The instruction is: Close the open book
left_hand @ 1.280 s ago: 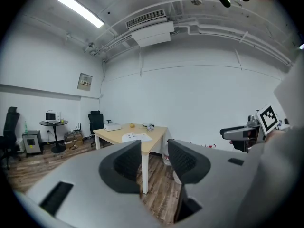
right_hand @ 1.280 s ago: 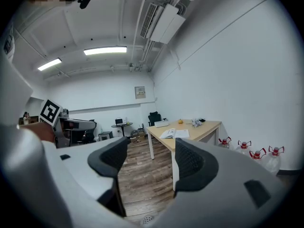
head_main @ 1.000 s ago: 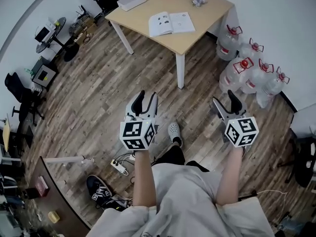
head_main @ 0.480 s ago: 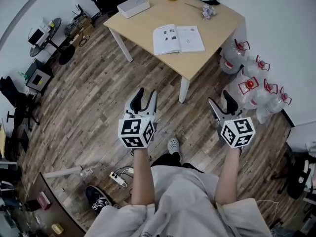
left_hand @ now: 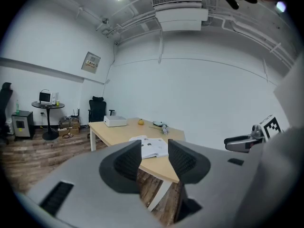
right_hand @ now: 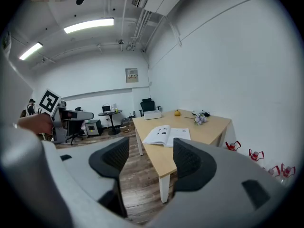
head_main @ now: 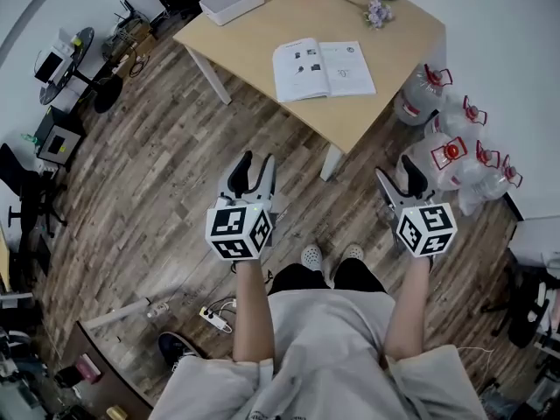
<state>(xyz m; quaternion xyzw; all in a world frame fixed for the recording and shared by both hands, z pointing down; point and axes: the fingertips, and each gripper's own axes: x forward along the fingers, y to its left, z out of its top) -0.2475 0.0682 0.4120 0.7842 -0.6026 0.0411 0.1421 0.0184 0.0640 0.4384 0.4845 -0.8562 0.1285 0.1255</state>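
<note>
A light wooden square table [head_main: 254, 38] stands ahead of us. Near its front edge lies the open white book [head_main: 324, 68], pages spread left to right. It sits ahead, between our left gripper [head_main: 252, 160] and right gripper [head_main: 398, 171], well apart from both. Both grippers have their jaws apart and hold nothing.
</note>
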